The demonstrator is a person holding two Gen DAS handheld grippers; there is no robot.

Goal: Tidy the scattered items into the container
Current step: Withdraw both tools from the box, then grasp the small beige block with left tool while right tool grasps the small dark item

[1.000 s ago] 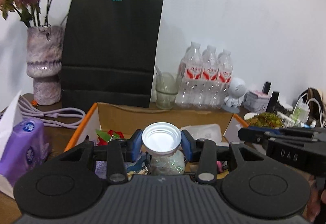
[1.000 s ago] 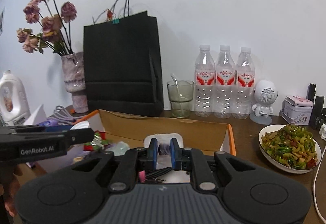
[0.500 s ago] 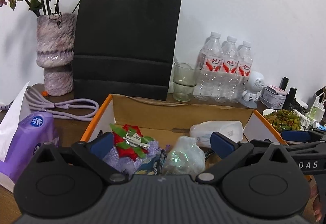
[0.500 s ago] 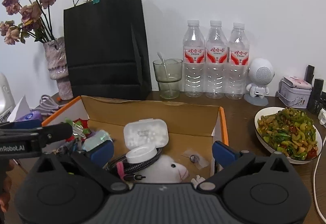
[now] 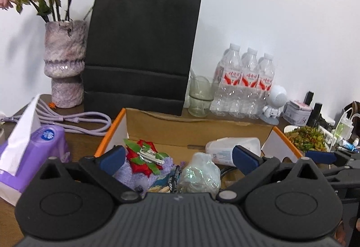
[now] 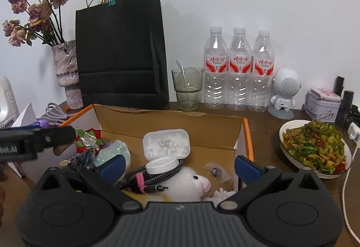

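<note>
An open cardboard box (image 5: pixel 198 132) with orange edges holds the gathered items. In the left wrist view my left gripper (image 5: pixel 178 157) is open above a glittery jar (image 5: pixel 199 176), a red-green bow with a hair clip (image 5: pixel 146 156) and a white case (image 5: pixel 234 149); its pads touch nothing. In the right wrist view my right gripper (image 6: pixel 180 166) is open over the box (image 6: pixel 168 123), above a white plush toy (image 6: pixel 189 184), a coiled cable (image 6: pixel 144 176), an open white case (image 6: pixel 166 143) and a small bagged bead (image 6: pixel 217 171).
Behind the box stand a black paper bag (image 6: pixel 119 49), a vase of dried roses (image 5: pixel 64 62), a glass (image 6: pixel 187 89), three water bottles (image 6: pixel 239 69) and a white robot figure (image 6: pixel 284 92). A plate of food (image 6: pixel 315 145) lies right, a tissue pack (image 5: pixel 33 150) left.
Both grippers opened wide. The left one let go of the white-lidded jar, which now lies in the box. Both views drew back slightly and show more of the box.
</note>
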